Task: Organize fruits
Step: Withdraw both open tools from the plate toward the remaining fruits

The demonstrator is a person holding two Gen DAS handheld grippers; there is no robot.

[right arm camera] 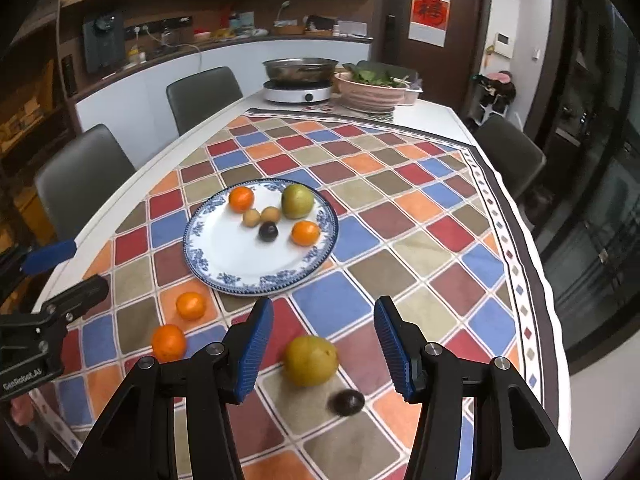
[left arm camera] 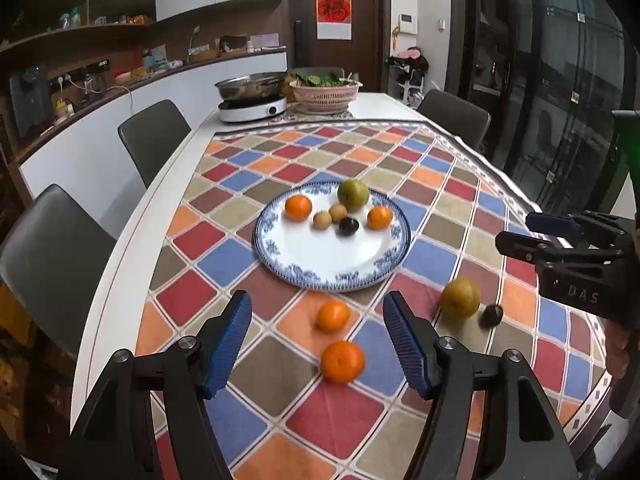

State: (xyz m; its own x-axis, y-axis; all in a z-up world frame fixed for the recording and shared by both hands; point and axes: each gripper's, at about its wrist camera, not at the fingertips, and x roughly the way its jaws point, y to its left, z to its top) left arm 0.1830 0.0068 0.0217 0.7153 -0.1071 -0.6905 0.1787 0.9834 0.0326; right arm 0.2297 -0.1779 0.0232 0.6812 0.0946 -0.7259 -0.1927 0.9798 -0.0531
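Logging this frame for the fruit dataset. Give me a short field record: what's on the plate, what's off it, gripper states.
plate: blue-rimmed white plate on the checked tablecloth
on plate: two oranges, one green pear, two small tan fruits, one dark fruit
off plate: near orange, far orange, yellow pear, dark round fruit
left gripper: open, empty, oranges ahead
right gripper: open, empty, yellow pear ahead

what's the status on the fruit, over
Both tongs, left and right, open, empty. Six fruits on plate; two oranges, pear, dark fruit loose on cloth. Path unobstructed.
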